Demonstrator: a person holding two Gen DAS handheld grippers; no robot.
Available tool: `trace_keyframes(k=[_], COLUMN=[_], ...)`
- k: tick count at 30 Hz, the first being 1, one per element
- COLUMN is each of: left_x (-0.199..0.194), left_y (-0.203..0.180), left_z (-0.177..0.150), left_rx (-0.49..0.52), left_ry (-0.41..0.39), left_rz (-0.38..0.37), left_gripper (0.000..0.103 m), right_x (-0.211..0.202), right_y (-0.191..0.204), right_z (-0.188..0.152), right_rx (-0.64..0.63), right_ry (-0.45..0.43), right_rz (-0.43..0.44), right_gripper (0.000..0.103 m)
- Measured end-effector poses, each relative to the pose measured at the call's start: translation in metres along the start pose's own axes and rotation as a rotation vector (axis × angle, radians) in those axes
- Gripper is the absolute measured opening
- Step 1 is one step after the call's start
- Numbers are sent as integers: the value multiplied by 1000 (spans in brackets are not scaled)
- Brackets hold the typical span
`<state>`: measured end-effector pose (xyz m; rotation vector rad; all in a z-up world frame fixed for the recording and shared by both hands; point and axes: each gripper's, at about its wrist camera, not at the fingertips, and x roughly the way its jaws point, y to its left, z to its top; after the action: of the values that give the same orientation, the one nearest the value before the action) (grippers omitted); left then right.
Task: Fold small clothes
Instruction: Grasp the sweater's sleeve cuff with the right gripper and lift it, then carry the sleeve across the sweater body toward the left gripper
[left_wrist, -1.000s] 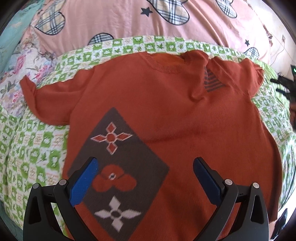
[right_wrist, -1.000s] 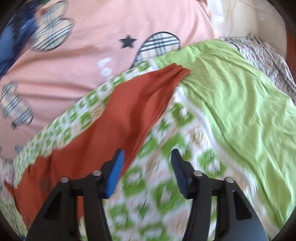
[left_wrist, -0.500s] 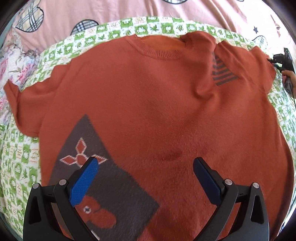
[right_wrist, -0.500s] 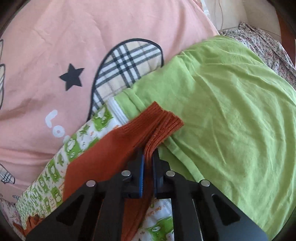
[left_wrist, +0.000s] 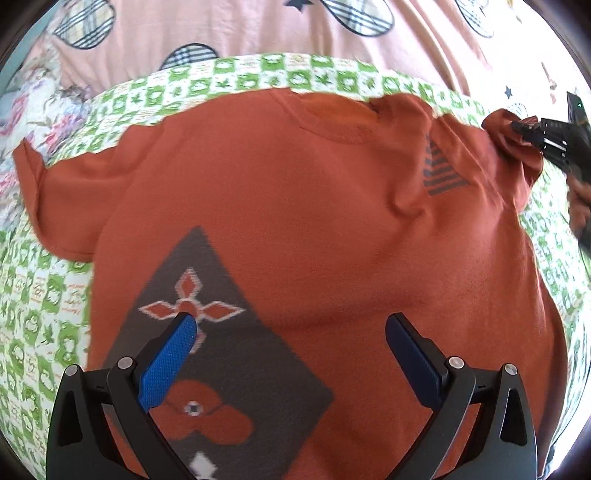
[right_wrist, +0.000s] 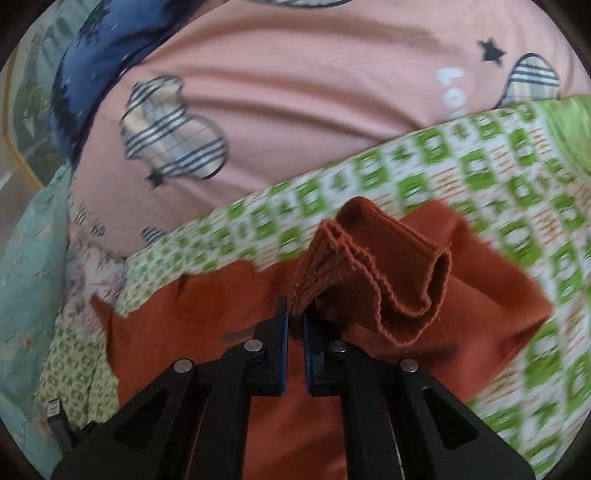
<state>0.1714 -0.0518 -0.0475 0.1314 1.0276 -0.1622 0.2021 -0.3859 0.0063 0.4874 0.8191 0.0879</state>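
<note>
A rust-orange knit sweater (left_wrist: 295, 206) with a dark grey diamond panel (left_wrist: 229, 354) lies spread flat on a green-and-white checked cloth (left_wrist: 44, 295). My left gripper (left_wrist: 288, 332) is open and empty, hovering over the sweater's lower front. My right gripper (right_wrist: 294, 314) is shut on the ribbed cuff (right_wrist: 369, 266) of the sweater's right sleeve and holds it lifted and bunched over the body. In the left wrist view the right gripper (left_wrist: 532, 134) shows at the far right, pinching that sleeve (left_wrist: 513, 147). The left sleeve (left_wrist: 55, 199) lies flat.
A pink duvet (left_wrist: 258, 29) with checked hearts and stars lies behind the cloth. A floral fabric (left_wrist: 33, 110) is at the left. In the right wrist view a blue cloth (right_wrist: 99, 66) and a pale teal fabric (right_wrist: 29, 277) lie at the left, plain green fabric (right_wrist: 569, 125) at the right.
My right gripper closed on the sleeve cuff, then lifted it and carried it inward over the sweater. My left gripper stayed open and shifted over the sweater's front.
</note>
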Motion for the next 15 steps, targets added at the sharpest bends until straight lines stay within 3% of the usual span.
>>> trace_keyframes(k=[4, 8, 15], left_x=[-5, -9, -4], left_y=[22, 41, 59], left_z=[0, -1, 6], left_rx=[-43, -88, -117], left_ry=[-14, -30, -68], left_rz=[-13, -49, -117], left_gripper=[102, 102, 102], right_x=[51, 105, 174], right_y=[70, 133, 195], right_z=[-32, -50, -81], right_rx=[-34, -72, -94], right_ry=[110, 205, 364], right_rz=[149, 229, 322], right_gripper=[8, 8, 11])
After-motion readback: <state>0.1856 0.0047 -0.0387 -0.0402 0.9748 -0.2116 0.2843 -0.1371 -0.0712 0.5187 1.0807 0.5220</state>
